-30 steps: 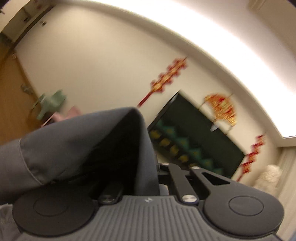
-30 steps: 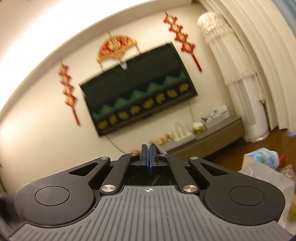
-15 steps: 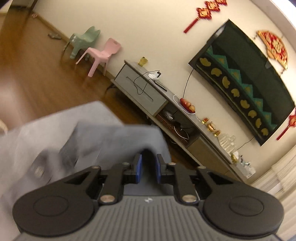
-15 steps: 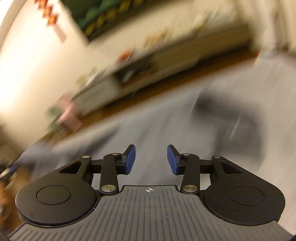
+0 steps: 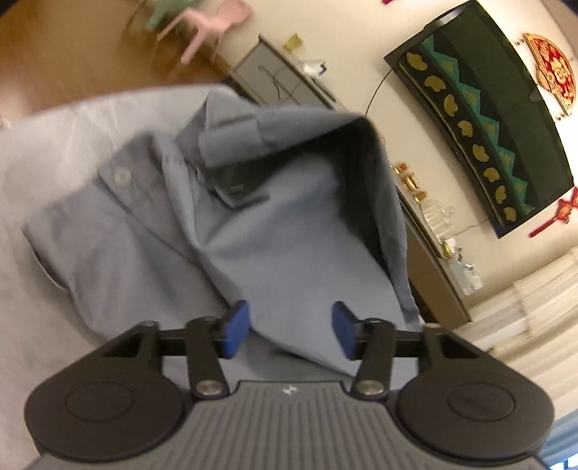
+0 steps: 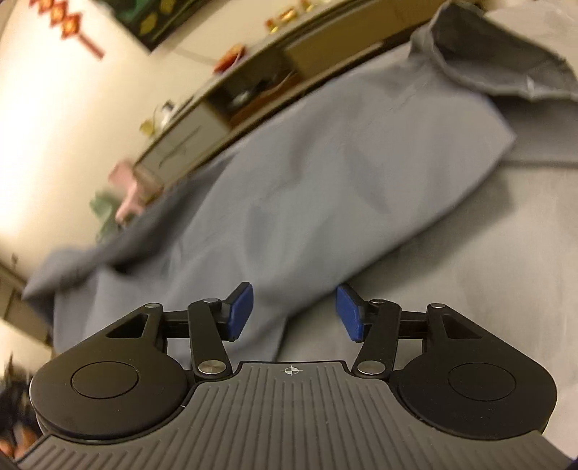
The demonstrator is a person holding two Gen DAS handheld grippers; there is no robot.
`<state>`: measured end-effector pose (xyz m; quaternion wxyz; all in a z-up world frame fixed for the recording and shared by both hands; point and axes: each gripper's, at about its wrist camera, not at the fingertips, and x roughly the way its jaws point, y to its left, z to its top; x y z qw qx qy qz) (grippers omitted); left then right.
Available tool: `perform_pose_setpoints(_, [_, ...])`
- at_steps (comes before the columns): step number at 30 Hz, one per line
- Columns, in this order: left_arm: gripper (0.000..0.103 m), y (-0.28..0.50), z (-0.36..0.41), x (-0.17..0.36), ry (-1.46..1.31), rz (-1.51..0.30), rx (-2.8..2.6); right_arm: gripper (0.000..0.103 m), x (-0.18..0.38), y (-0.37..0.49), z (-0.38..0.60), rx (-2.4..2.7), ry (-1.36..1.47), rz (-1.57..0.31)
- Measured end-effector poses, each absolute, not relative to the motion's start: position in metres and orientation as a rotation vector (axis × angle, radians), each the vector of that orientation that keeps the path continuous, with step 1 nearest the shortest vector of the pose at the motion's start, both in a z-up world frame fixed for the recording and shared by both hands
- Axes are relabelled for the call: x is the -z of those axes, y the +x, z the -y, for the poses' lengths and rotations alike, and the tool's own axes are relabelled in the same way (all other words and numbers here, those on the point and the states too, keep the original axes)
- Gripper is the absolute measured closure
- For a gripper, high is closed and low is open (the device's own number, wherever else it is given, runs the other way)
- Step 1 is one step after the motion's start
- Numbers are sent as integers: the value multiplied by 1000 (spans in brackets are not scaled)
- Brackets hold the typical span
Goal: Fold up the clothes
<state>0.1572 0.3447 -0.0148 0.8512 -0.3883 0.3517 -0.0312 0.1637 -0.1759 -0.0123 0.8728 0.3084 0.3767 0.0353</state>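
Observation:
A grey button-up shirt (image 5: 253, 224) lies crumpled on a pale grey surface (image 5: 47, 152), its collar and a button turned up at the far left and one fold standing up at the right. My left gripper (image 5: 290, 327) hovers over its near edge, jaws opening, blue pads (image 5: 236, 327) clear of the cloth. In the right wrist view the same shirt (image 6: 307, 180) stretches away diagonally. My right gripper (image 6: 294, 312) hangs over its near hem, jaws opening too, with cloth below the gap but not pinched.
A long TV cabinet (image 5: 285, 79) with small ornaments runs along the wall under a dark television (image 5: 487, 119). A pink child's chair (image 5: 213, 25) and a green one stand on the wooden floor. White curtains (image 5: 542, 300) hang at the right.
Both grippers dropped from pointing at the wall and TV down to the shirt. The left one let go of the grey cloth it held. Both pairs of jaws went from shut to apart.

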Motion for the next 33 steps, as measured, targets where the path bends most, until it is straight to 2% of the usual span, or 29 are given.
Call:
perform_pose_setpoints(1, [49,159,-346,17,-816,-749,61,55,7,169,176,-78,636,-757])
perform_pose_setpoints(2, [48,161,-346,19,-814,-757,57,60,2,175,177,-82,627,-727])
perform_pose_setpoints(3, [47,164,-347,21,-808,-765,51,80,-3,181,177,-86,618,-697])
perform_pose_setpoints(4, [47,168,-348,23,-799,-774,45,88,-10,188,176,-90,588,-677])
perform_pose_setpoints(6, [47,175,-348,27,-791,-794,32,90,-24,202,174,-93,556,-647])
perform_pose_setpoints(7, [47,176,-348,29,-793,-797,28,94,-30,205,174,-85,560,-636])
perform_pose_setpoints(9, [47,180,-346,30,-770,-798,26,97,-49,211,174,-83,537,-543])
perform_pose_setpoints(12, [47,187,-341,31,-719,-799,23,96,-62,220,176,-66,454,-365])
perform_pose_setpoints(13, [47,188,-339,32,-699,-802,17,81,-58,229,180,-8,434,-394])
perform_pose_setpoints(15, [48,185,-339,31,-699,-801,7,71,-36,250,191,29,551,-599])
perform_pose_setpoints(22, [48,171,-334,22,-708,-778,89,71,12,161,183,-23,748,-679])
perform_pose_setpoints(28, [48,170,-332,22,-718,-793,78,70,29,193,165,20,626,-719])
perform_pose_setpoints(30, [48,172,-335,24,-736,-792,64,65,30,204,157,-8,614,-723])
perform_pose_setpoints(33, [48,176,-339,26,-740,-790,49,68,33,205,151,-24,580,-722])
